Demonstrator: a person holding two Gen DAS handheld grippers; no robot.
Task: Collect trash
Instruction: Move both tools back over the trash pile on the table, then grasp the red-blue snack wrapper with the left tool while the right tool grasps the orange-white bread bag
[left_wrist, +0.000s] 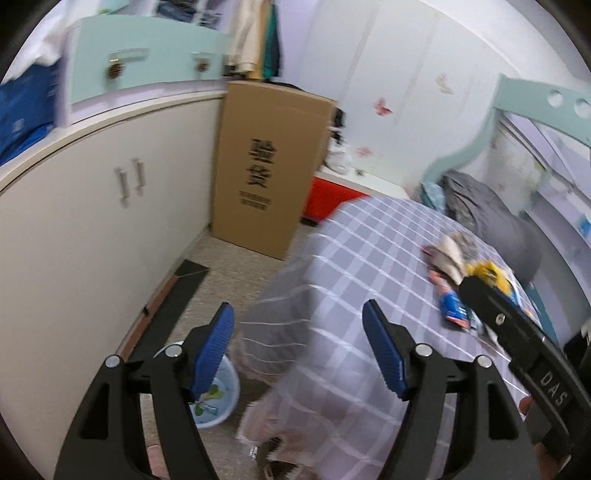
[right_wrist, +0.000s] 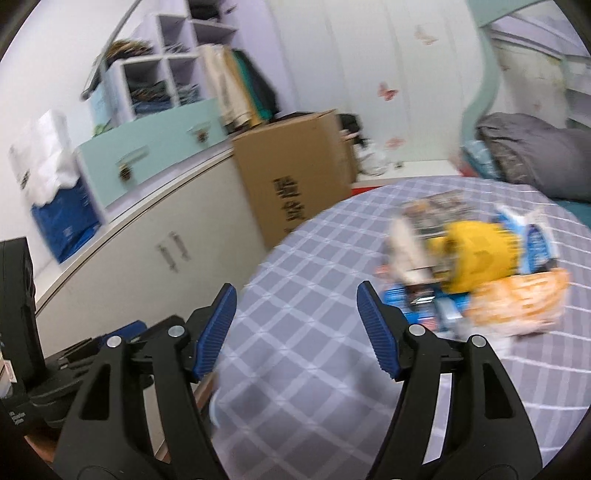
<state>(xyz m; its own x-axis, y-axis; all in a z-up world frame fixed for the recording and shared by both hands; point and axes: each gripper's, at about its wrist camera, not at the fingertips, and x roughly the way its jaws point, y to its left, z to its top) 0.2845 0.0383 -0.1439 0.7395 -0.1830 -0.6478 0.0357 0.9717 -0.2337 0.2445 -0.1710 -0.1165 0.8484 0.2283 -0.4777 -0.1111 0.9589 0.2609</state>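
A pile of trash lies on the checked bed cover (right_wrist: 303, 369): a yellow wrapper (right_wrist: 476, 254), an orange-patterned bag (right_wrist: 517, 302), blue packets (right_wrist: 421, 306) and a white-blue packet (right_wrist: 535, 240). The same pile (left_wrist: 465, 280) shows in the left wrist view, partly hidden by the right gripper's black arm (left_wrist: 517, 332). My right gripper (right_wrist: 295, 332) is open and empty, over the cover, short of the pile. My left gripper (left_wrist: 299, 350) is open and empty above the bed's edge. A pale blue basin (left_wrist: 218, 398) stands on the floor below it.
A tall cardboard box (left_wrist: 266, 170) stands by the white cabinets (left_wrist: 92, 229). A grey pillow (left_wrist: 491, 218) lies at the bed's head. A red and white box (left_wrist: 332, 192) stands behind. Black items (right_wrist: 22, 295) are at the left in the right wrist view.
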